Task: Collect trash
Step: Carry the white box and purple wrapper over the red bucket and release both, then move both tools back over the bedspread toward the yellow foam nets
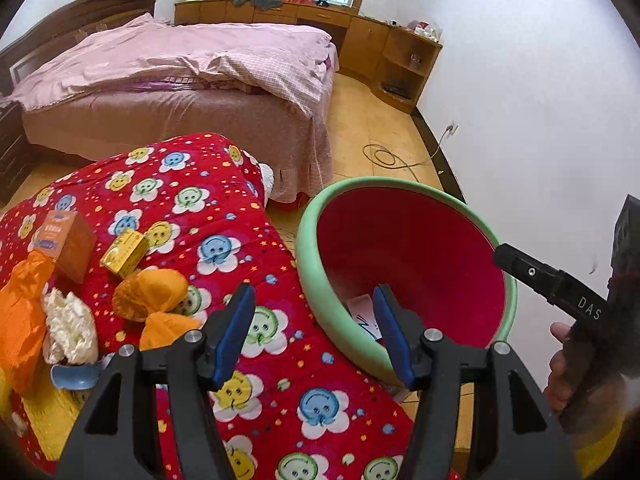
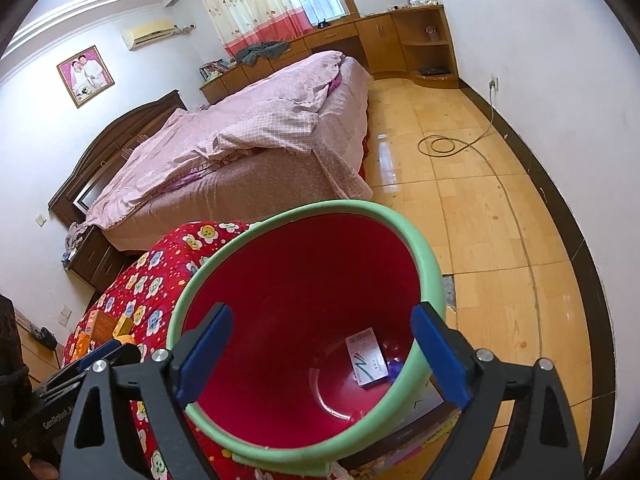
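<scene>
A red bin with a green rim (image 1: 307, 240) stands beside a red flowered blanket (image 1: 208, 200). A white carton (image 2: 367, 357) lies on the bin's bottom (image 2: 280, 360). On the blanket lie an orange box (image 1: 66, 242), a yellow box (image 1: 125, 256), orange wrappers (image 1: 152, 292), crumpled white paper (image 1: 72, 324) and a blue scrap (image 1: 76, 376). My left gripper (image 1: 316, 336) is open and empty, straddling the blanket's edge and the bin's rim. Above the bin's mouth my right gripper (image 2: 322, 360) is wide open with nothing between its pads. A hand (image 1: 568, 368) holds it.
A bed with pink covers (image 1: 192, 64) stands behind the blanket. Wooden cabinets (image 1: 372, 36) line the far wall. A coiled cable (image 2: 444, 144) lies on the yellow tiled floor (image 2: 500, 240), plugged into the white wall (image 2: 560, 60) on the right.
</scene>
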`<action>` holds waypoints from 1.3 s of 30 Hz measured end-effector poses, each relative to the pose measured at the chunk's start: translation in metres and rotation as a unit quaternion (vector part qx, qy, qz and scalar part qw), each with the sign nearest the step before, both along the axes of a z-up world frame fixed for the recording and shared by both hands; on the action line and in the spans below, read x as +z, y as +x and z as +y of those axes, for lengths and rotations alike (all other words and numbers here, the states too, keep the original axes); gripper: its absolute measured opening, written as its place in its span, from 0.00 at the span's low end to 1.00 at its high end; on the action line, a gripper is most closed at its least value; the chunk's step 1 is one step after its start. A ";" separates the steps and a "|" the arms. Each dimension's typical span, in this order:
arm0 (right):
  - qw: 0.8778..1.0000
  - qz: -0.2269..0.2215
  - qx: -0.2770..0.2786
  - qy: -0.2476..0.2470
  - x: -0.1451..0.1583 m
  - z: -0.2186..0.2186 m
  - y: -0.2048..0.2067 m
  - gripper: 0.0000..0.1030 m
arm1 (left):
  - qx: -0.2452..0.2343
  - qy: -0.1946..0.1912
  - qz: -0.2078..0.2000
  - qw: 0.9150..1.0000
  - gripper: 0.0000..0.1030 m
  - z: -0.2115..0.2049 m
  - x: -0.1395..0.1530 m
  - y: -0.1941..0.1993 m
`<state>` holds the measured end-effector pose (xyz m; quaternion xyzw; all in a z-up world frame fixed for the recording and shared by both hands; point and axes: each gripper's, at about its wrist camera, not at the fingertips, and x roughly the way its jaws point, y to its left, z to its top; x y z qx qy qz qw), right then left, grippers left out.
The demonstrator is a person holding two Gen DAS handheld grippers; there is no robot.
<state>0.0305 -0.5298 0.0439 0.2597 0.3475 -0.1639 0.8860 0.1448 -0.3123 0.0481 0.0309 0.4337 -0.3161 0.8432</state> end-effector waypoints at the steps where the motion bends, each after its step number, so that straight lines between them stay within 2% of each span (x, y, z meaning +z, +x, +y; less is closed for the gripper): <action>1: 1.000 0.000 0.000 -0.001 0.001 0.002 -0.002 0.90 | 0.002 -0.002 -0.001 1.000 0.59 0.004 0.001 -0.002; 13: 1.000 -0.017 0.019 0.004 0.020 0.043 -0.021 0.91 | 0.044 -0.015 -0.008 0.999 0.59 0.061 0.017 -0.015; 22: 0.998 -0.010 0.055 0.010 0.018 0.090 -0.023 0.91 | 0.092 -0.011 -0.016 0.996 0.59 0.119 0.021 -0.025; 30: 0.996 -0.007 0.086 0.011 0.015 0.131 -0.017 0.91 | 0.139 -0.014 -0.009 0.990 0.59 0.171 0.017 -0.029; 39: 0.994 0.009 0.110 0.005 0.003 0.170 -0.012 0.91 | 0.194 -0.003 0.008 0.981 0.59 0.223 -0.004 -0.026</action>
